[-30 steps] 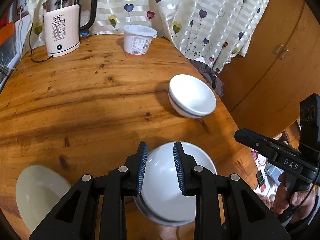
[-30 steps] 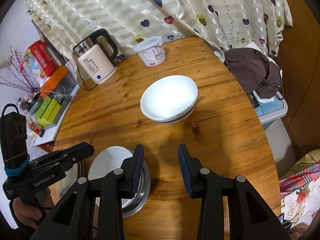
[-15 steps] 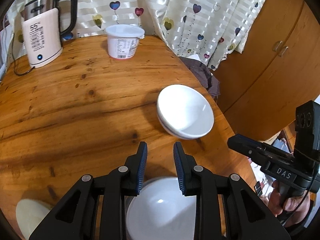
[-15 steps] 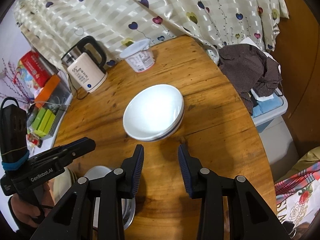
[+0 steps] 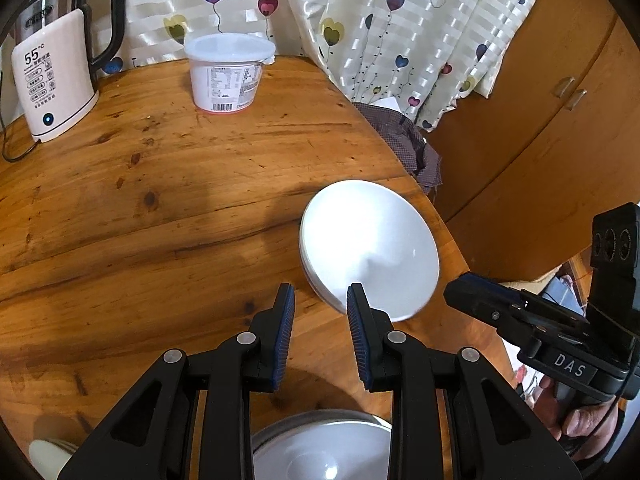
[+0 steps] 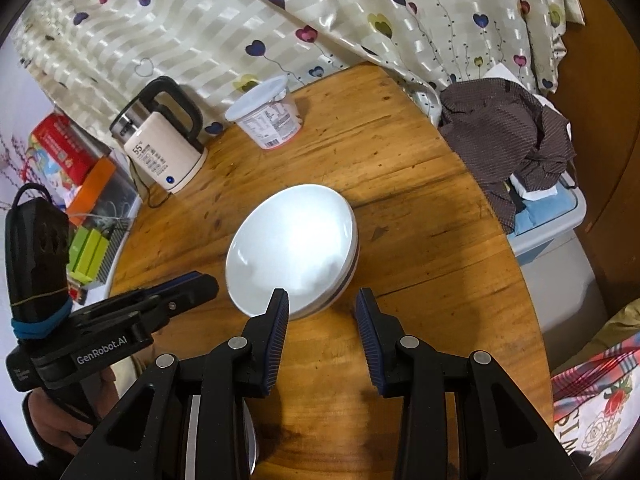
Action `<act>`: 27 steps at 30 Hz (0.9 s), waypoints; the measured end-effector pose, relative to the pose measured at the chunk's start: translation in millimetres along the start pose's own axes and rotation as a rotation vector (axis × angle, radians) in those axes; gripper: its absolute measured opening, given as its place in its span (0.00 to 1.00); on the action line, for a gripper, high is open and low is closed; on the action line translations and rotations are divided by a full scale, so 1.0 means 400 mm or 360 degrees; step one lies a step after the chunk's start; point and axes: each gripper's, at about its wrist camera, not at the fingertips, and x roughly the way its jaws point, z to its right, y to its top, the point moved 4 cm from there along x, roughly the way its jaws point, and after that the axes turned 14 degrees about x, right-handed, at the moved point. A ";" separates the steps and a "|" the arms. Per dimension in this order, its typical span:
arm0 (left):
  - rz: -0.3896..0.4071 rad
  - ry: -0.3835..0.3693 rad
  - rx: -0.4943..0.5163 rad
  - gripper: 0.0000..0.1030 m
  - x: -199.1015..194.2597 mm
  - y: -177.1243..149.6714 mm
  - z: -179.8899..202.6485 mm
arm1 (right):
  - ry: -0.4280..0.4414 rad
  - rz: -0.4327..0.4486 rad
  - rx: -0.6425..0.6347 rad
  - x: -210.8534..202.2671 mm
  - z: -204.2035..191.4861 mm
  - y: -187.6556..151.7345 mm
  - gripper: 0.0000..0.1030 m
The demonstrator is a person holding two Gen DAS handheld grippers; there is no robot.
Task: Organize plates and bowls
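A white bowl with a dark stripe (image 5: 370, 248) sits on the round wooden table (image 5: 160, 208) near its right edge; it also shows in the right wrist view (image 6: 294, 250). My left gripper (image 5: 320, 296) is open and empty, its right fingertip at the bowl's near rim. My right gripper (image 6: 322, 300) is open and empty, its fingertips at the bowl's near edge. A second white bowl (image 5: 324, 452) in a metal dish lies below my left gripper. A pale plate (image 5: 48, 450) shows at the bottom left.
A white kettle (image 5: 52, 76) and a lidded white tub (image 5: 228, 74) stand at the back of the table. A heart-print curtain (image 6: 280, 20) hangs behind. A dark cloth (image 6: 508, 136) lies on a bin to the right.
Both grippers have moved forward toward the striped bowl, which now lies just beyond their fingertips. The near bowl and the pale plate have slid down out of the left view. Jaws unchanged.
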 end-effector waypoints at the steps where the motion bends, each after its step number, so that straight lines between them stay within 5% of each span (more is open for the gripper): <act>1: -0.0002 -0.0002 -0.0006 0.27 0.004 0.002 -0.002 | 0.0006 -0.0004 0.0003 0.003 0.000 0.002 0.34; 20: -0.0022 -0.0045 -0.0074 0.27 0.064 0.017 -0.027 | 0.0000 -0.0048 0.0051 0.068 0.019 0.033 0.34; 27: -0.0021 -0.0055 -0.0020 0.27 0.078 0.025 -0.009 | -0.0001 -0.0051 0.0062 0.081 0.026 0.035 0.21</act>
